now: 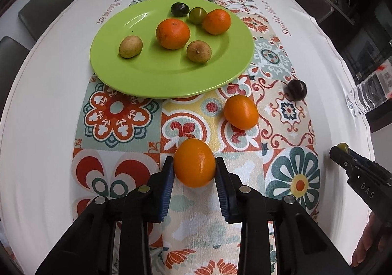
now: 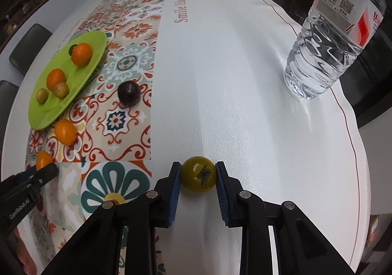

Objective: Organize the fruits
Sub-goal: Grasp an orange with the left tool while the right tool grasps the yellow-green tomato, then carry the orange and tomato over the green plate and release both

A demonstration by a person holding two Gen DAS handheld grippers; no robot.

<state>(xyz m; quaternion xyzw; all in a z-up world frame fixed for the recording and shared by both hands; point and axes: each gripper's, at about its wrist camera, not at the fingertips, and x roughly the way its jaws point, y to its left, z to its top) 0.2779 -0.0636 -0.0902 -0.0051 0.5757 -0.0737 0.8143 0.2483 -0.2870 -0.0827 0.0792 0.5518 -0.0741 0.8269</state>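
Tongs at work: left tongs (image 1: 194, 164) pinch an orange fruit (image 1: 194, 162), right tongs (image 2: 198, 173) pinch a green tomato (image 2: 198, 174), both low over the table (image 2: 245, 79). Each wants a level carry to the green plate (image 1: 117, 71). A water bottle (image 2: 328, 42) stands nearby.

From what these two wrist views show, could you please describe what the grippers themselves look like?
Both are alike: the left gripper and right gripper have black angular plastic linkages with round silver pivot pins, and ribbed blue pads lining each finger. White lettering marks the bodies: "DAS" on the right, "GenRobot.AI" on the left. No cables show.
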